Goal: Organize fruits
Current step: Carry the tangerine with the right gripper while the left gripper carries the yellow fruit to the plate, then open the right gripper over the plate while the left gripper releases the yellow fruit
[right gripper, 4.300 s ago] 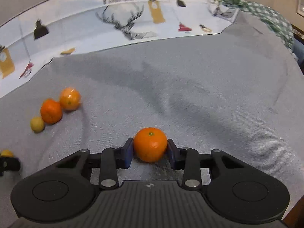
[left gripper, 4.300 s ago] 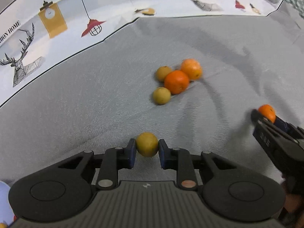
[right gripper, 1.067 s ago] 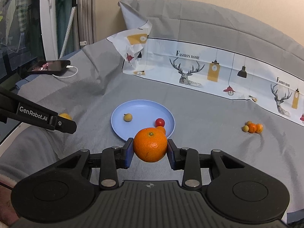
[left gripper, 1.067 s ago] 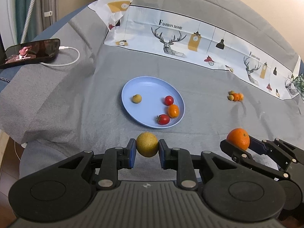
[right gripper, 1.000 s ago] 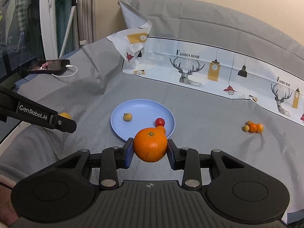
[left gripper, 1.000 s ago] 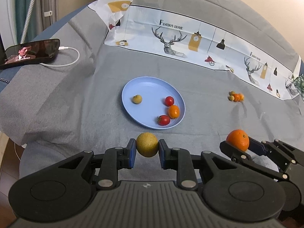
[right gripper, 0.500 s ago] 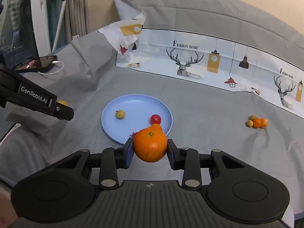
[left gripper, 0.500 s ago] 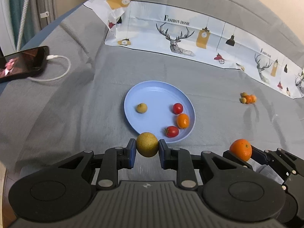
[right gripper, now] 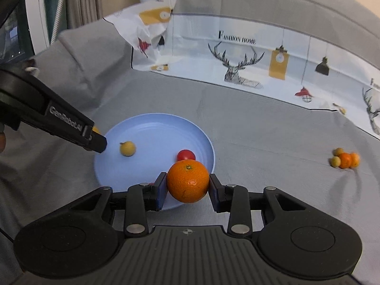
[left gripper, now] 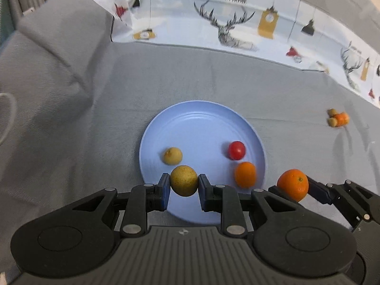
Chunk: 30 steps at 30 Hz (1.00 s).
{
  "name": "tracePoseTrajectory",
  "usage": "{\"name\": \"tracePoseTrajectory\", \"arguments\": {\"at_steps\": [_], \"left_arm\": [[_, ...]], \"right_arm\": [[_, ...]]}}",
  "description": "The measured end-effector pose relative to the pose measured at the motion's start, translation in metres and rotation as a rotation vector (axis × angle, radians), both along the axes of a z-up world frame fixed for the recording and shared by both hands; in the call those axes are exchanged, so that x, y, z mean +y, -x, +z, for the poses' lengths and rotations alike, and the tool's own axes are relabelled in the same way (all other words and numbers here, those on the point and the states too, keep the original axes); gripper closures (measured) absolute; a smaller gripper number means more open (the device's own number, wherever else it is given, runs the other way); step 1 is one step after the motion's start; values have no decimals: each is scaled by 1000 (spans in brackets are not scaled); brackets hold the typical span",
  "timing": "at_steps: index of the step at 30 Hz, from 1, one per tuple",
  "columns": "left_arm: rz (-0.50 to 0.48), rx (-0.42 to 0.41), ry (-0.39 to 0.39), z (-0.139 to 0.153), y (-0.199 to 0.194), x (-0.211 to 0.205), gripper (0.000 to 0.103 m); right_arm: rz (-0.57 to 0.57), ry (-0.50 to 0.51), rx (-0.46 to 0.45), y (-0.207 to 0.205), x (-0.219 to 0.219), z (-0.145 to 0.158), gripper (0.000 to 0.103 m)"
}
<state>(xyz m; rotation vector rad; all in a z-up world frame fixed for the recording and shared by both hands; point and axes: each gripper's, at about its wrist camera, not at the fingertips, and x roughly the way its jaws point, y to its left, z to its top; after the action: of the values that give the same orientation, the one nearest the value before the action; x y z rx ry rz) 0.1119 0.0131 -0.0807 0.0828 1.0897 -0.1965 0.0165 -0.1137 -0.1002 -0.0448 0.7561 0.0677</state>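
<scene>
My left gripper [left gripper: 184, 188] is shut on a yellow-green fruit [left gripper: 183, 183] and holds it over the near rim of the blue plate [left gripper: 201, 123]. On the plate lie a small yellow fruit [left gripper: 172, 155], a red tomato [left gripper: 236, 150] and a small orange [left gripper: 245, 174]. My right gripper [right gripper: 187, 188] is shut on a large orange [right gripper: 188, 181], just above the plate's near right rim [right gripper: 209, 142]. The same orange shows in the left wrist view [left gripper: 292, 184], right of the plate. The left gripper's finger [right gripper: 71, 128] reaches over the plate's left side.
A cluster of small oranges and yellow fruits [left gripper: 337, 120] lies on the grey cloth far to the right; it also shows in the right wrist view [right gripper: 344, 159]. A printed deer-pattern sheet [left gripper: 237, 23] lines the back. Folded grey cloth [right gripper: 90, 54] rises at the left.
Both grippers have moved forward and down toward the plate with their fruits still held. The plate now fills much more of both views.
</scene>
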Motion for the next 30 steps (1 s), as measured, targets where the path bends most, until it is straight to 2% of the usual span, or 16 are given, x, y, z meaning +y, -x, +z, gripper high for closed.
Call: {"name": "tracePoseTrajectory", "arguments": {"at_steps": [8,9,10,11,12,14,16,19,25,30], "left_arm": [[-9,58,-18,-33,-46,-9,76],[-11,49,-13,-33,-49,-9,69],[-17,28,-16,-30,-50,-9,43],[-20,-2,-24,-25,-50,-10,24],[-13,-35,-29,-20,-48,-10,0],[7,-128,-18,-6,-38,-5,0],[-19,-129,-33,1,-27,-1,0],[9,-123,-58,7,-3,9,0],[87,-50,-24,23,61,41,0],[130,-89,-17,43,108,56,0]], "right_arm": [[25,3,50,-50,-2,-29,65],[32,2,48,-55,-1,-30,65],[40,8,41,-58,0,-31,64],[50,16,32,-62,1,-31,64],[58,21,24,-64,2,-30,63],[73,34,12,-65,2,-26,45],[80,50,-5,-57,1,-19,20],[84,74,-1,-33,-1,-11,14],[57,46,28,25,0,11,7],[35,29,-20,65,8,35,4]]}}
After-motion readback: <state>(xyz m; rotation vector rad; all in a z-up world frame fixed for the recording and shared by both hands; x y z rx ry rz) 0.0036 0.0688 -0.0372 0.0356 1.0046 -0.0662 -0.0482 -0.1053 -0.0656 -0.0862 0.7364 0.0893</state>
